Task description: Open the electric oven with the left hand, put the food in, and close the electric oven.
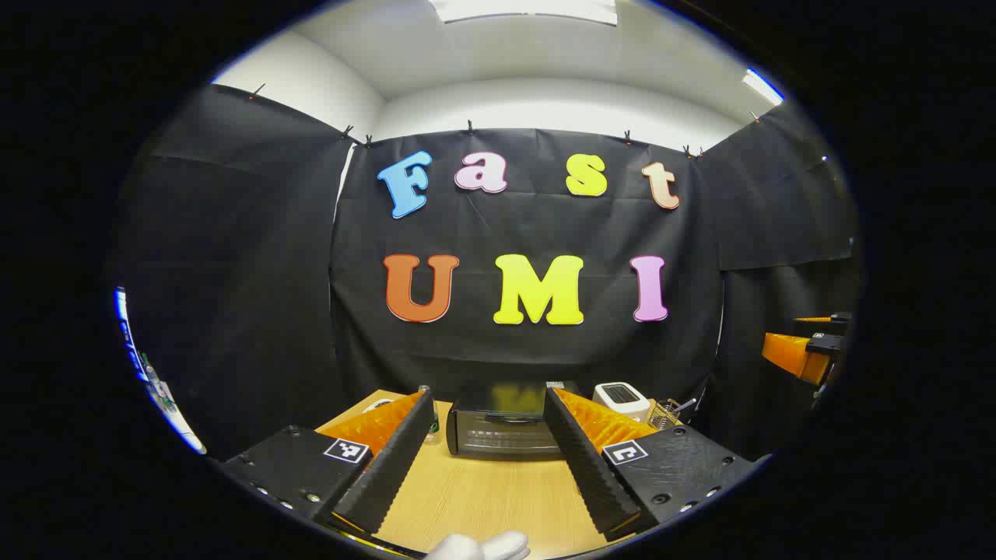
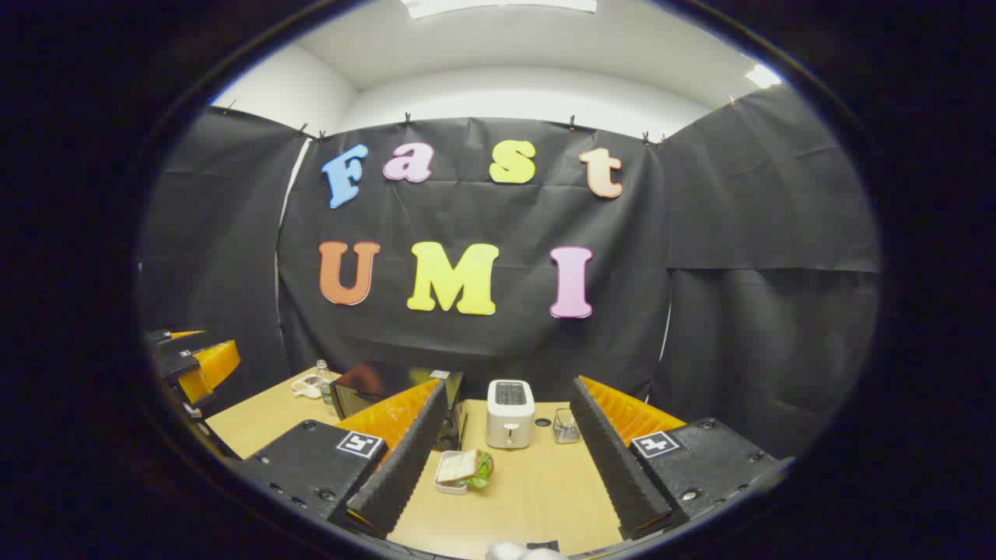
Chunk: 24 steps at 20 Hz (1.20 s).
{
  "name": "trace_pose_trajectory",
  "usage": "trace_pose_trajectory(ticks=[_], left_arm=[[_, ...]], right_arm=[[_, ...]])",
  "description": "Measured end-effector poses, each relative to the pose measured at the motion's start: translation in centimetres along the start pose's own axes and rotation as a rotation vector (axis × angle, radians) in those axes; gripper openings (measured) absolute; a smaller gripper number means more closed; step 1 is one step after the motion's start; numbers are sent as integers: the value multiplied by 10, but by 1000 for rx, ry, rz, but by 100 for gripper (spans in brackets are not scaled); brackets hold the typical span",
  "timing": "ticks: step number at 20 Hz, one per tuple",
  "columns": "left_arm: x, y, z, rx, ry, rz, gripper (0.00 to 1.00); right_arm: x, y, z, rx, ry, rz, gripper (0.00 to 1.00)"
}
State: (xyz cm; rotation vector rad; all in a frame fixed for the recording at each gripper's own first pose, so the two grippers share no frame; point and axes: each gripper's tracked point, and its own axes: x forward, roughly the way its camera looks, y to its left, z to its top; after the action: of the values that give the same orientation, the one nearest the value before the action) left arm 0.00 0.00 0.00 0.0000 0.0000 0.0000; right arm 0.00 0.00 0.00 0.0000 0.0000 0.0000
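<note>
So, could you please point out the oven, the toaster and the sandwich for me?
oven (image 1: 504,432): left gripper view, on its door.
toaster (image 2: 510,416): right gripper view, on its front face.
sandwich (image 2: 461,467): right gripper view, on the top bread slice.

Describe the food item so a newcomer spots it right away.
On the wooden table, find the white toaster standing upright beside the dark oven. Just in front of it lies the sandwich on a small white tray: the sole flat item, bread with green leaves sticking out.
</note>
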Motion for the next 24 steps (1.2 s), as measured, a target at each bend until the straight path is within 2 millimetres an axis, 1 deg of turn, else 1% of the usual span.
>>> trace_pose_trajectory(ticks=[1,2,3,4,6,7,8,9,11,12,13,14,15,16,17,18,19,20,21,22,23,24], left_arm=[[-1,0,-2,7,4,-4,93],[-1,0,-4,15,11,-7,93],[-2,-1,-5,23,12,-13,93],[-1,-2,-4,29,8,-16,93],[-1,-3,-2,36,2,-21,93],[-1,-2,-1,36,1,-23,93],[0,-4,-2,33,6,-29,93],[0,-4,-2,28,8,-34,82],[3,-6,-1,28,4,-44,82],[5,-5,-1,31,3,-44,93],[8,-6,-3,33,3,-46,93],[11,-6,-5,33,-1,-46,82],[15,-7,-6,34,1,-47,82],[20,-8,-9,37,0,-47,82],[24,-8,-10,42,-5,-45,93],[30,-10,-10,50,-11,-43,94],[38,-11,-14,56,-16,-41,93],[47,-14,-18,57,-14,-41,93],[56,-17,-24,52,-6,-45,93],[67,-21,-30,44,3,-44,93],[78,-24,-34,33,1,-44,93],[90,-28,-41,24,6,-49,93]], right_arm=[[-2,0,1,-3,-1,-4,94],[-3,0,0,-2,-1,-4,94],[-5,2,1,3,-5,-3,100],[-7,4,2,6,-6,-2,94],[-10,7,2,6,-9,4,93],[-11,9,4,8,-13,8,94],[-12,11,3,7,-11,12,100],[-12,14,3,6,-10,15,93],[-11,15,5,2,-11,15,93],[-11,15,4,0,-11,15,93],[-11,15,4,-2,-8,14,93],[-11,13,1,-3,-4,11,93],[-10,12,0,-3,1,8,100],[-8,10,-2,-3,7,6,93],[-7,7,-3,-2,12,4,100],[-5,5,-4,-1,16,-1,94],[-3,1,-4,-1,21,-5,93],[-1,-2,-5,0,25,-9,100],[1,-5,-4,-2,28,-15,93],[4,-9,-5,-8,34,-22,100],[6,-12,-4,-14,39,-31,93],[9,-16,-4,-18,43,-37,100]])
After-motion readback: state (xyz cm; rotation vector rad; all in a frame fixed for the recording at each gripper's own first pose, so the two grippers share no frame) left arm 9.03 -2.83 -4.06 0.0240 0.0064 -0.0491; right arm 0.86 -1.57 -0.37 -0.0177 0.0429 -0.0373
